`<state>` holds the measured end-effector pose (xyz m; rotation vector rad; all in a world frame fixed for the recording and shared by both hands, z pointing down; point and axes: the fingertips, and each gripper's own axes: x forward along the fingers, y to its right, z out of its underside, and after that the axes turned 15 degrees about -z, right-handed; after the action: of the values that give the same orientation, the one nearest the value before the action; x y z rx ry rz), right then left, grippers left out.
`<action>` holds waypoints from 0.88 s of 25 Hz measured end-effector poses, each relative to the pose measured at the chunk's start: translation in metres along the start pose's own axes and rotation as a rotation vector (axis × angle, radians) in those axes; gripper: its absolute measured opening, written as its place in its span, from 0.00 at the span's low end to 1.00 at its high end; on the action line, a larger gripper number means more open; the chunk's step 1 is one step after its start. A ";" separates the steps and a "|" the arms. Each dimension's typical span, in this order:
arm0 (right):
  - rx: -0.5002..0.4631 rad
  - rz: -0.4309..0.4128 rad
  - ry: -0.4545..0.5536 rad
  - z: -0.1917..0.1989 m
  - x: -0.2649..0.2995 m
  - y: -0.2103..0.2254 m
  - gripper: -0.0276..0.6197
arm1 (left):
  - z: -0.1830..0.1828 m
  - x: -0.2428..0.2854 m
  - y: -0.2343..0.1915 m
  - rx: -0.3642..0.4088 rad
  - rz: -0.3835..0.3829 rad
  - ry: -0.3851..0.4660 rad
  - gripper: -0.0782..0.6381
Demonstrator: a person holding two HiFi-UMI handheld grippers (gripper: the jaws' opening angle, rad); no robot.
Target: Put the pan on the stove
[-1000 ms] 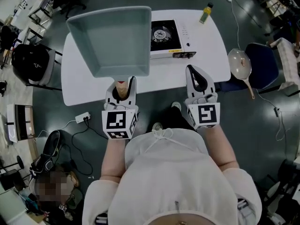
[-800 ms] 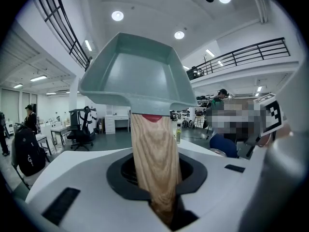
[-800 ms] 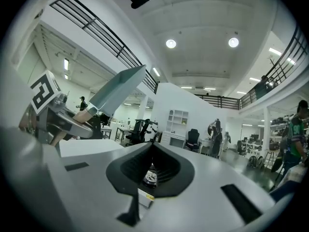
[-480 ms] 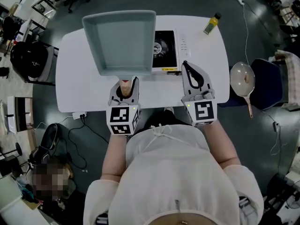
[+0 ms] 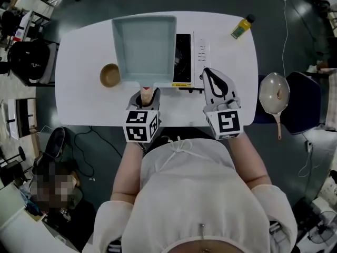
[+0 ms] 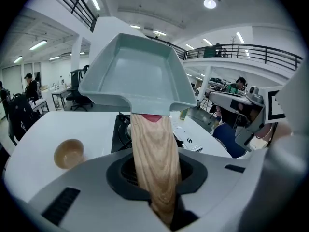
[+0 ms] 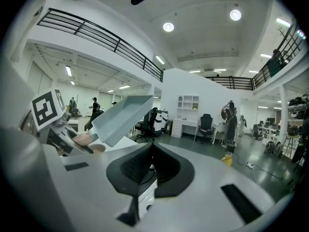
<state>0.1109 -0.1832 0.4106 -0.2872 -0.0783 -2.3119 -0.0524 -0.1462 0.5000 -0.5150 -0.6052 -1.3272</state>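
A square grey-blue pan (image 5: 145,46) with a wooden handle (image 5: 147,95) hangs tilted above the white table (image 5: 79,99). Its right edge overlaps the left part of the portable stove (image 5: 199,51). My left gripper (image 5: 148,91) is shut on the handle, which runs down between its jaws in the left gripper view, where the pan (image 6: 140,71) is above the stove (image 6: 123,129). My right gripper (image 5: 206,73) is shut and empty at the stove's front right edge. The right gripper view shows the pan (image 7: 123,117) off to the left.
A small brown bowl (image 5: 110,75) sits on the table just left of the pan. A yellow bottle (image 5: 241,26) stands at the table's far right corner. A second, round pan (image 5: 275,93) lies on a chair to the right of the table.
Both grippers have moved forward over the table and lower. The pan has come down with the left gripper, still over the stove's left side. The bowl has come into view.
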 end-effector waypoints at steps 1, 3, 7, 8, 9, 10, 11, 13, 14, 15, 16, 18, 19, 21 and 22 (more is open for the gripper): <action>0.004 -0.008 -0.004 0.004 0.003 0.005 0.05 | 0.004 0.007 0.003 -0.003 0.003 -0.028 0.24; 0.009 -0.021 -0.009 0.012 0.008 0.013 0.05 | 0.012 0.020 0.008 -0.009 0.006 -0.082 0.24; 0.048 -0.036 -0.041 0.028 0.017 0.025 0.05 | 0.025 0.040 0.014 -0.018 0.018 -0.180 0.24; 0.050 -0.041 -0.045 0.030 0.019 0.026 0.05 | 0.029 0.043 0.015 -0.022 0.023 -0.205 0.24; 0.049 -0.045 -0.047 0.033 0.021 0.027 0.05 | 0.033 0.046 0.016 -0.028 0.028 -0.229 0.24; 0.048 -0.050 -0.050 0.035 0.023 0.028 0.05 | 0.037 0.048 0.017 -0.037 0.033 -0.251 0.24; 0.051 -0.052 -0.053 0.036 0.025 0.030 0.05 | 0.039 0.051 0.018 -0.045 0.037 -0.270 0.24; 0.065 -0.052 -0.067 0.041 0.028 0.034 0.05 | 0.043 0.057 0.019 -0.056 0.041 -0.301 0.24; 0.074 -0.050 -0.075 0.044 0.030 0.036 0.05 | 0.045 0.061 0.018 -0.056 0.039 -0.315 0.24; 0.080 -0.048 -0.080 0.047 0.033 0.038 0.05 | 0.047 0.064 0.017 -0.053 0.037 -0.330 0.24; 0.082 -0.047 -0.082 0.048 0.034 0.040 0.05 | 0.050 0.067 0.017 -0.048 0.035 -0.345 0.24; 0.079 -0.045 -0.076 0.048 0.037 0.043 0.05 | 0.052 0.069 0.017 -0.037 0.032 -0.374 0.24; 0.076 -0.044 -0.073 0.048 0.038 0.045 0.05 | 0.053 0.070 0.017 -0.032 0.031 -0.384 0.24; 0.076 -0.038 -0.070 0.050 0.039 0.049 0.05 | 0.053 0.070 0.018 -0.025 0.028 -0.403 0.24; 0.079 -0.036 -0.070 0.050 0.040 0.050 0.05 | 0.053 0.069 0.018 -0.025 0.026 -0.416 0.24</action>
<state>0.1299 -0.2384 0.4664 -0.3288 -0.2114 -2.3274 -0.0314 -0.1590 0.5857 -0.8271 -0.9203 -1.2101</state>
